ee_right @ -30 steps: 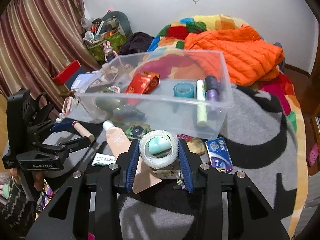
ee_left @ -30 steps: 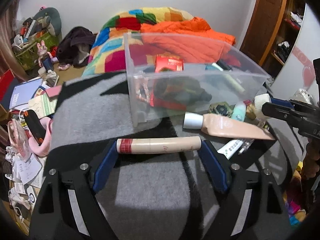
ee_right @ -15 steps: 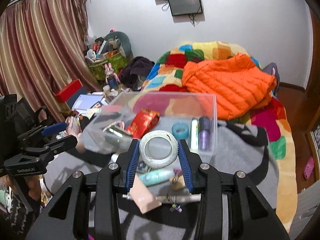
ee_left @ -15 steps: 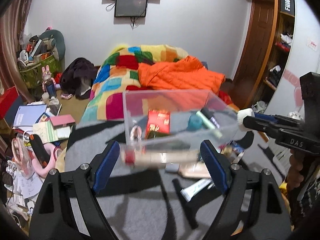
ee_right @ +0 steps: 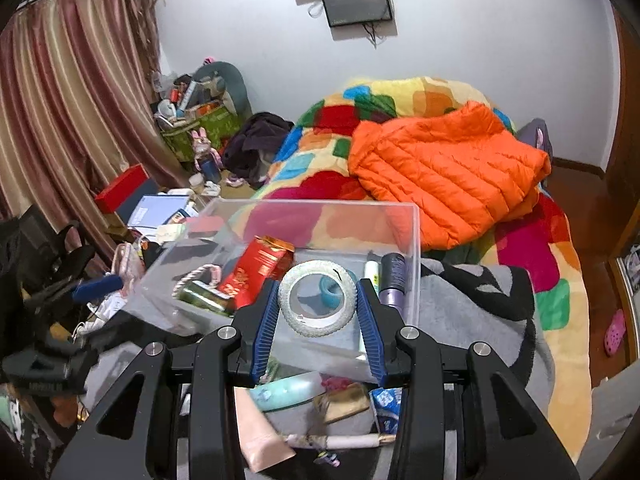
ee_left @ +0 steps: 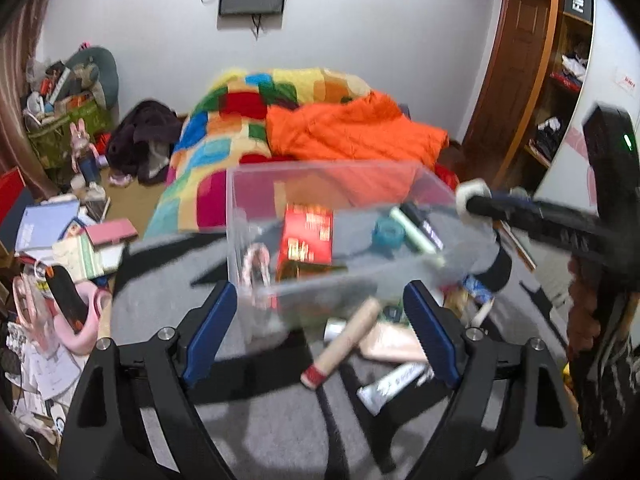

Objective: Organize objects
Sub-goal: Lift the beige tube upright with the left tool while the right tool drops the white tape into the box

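Tape roll [ee_right: 317, 298], clamped crosswise between right gripper [ee_right: 318, 312] fingers, hung above clear bin [ee_right: 412, 240]; left gripper [ee_left: 328, 332] fingers were opening, tube [ee_left: 344, 340] loose between them.

bin [ee_right: 400, 216] on blanket [ee_right: 480, 300] | jacket [ee_right: 448, 172] behind | tubes [ee_right: 288, 392] in front

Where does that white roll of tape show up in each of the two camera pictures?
Left wrist view: the white roll of tape sits small at the right, held at the tip of the right gripper, beside the clear plastic bin.
Right wrist view: it fills the lower middle, clamped between the blue pads.
Shared landmark: the orange jacket on the bed behind the bin.
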Available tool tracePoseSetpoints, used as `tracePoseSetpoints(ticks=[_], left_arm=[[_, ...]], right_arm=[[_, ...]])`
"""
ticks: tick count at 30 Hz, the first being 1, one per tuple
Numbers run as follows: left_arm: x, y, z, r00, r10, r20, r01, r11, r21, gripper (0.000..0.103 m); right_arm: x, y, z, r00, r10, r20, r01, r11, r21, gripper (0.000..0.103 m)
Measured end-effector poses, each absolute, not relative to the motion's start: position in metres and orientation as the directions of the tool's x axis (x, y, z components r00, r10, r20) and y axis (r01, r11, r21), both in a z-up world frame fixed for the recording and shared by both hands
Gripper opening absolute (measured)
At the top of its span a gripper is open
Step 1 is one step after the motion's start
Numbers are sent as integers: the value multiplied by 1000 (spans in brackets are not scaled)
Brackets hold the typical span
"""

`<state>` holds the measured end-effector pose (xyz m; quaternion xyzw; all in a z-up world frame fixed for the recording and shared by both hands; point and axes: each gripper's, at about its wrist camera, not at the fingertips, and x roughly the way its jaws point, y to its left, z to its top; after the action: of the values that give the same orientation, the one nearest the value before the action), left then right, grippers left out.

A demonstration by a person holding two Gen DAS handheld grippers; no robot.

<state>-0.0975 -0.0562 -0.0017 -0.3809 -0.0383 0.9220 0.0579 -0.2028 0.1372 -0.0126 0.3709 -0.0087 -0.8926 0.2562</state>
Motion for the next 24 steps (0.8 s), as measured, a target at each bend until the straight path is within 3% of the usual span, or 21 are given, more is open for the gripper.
tracePoseSetpoints(ticks=[7,12,15,17,24], left_arm=[[-98,-46,-39,-635,113,-765,-125,-991,-43,87],[-108,-35,-57,-579,133,-805,-178,-983,-34,63],[-114,-32,-68,-540,155,-827,-203,-978,-51,44],[-115,-32,-70,-532,151,-833,-203,-978,-47,26],[-103,-33,-61,-566,157,-810,-202,-978,-49,14]], right_arm=[[-235,131,-40,-499,-464,-732,430,-866,256,36],[-249,121,-53,-471,-424,-773,419,-879,227,36],[-251,113,-58,-468,-391,-792,425,-886,186,36],[-249,109,-59,-474,-367,-800,431,-889,152,36],[-246,107,-57,-473,-361,-803,442,-886,138,41]])
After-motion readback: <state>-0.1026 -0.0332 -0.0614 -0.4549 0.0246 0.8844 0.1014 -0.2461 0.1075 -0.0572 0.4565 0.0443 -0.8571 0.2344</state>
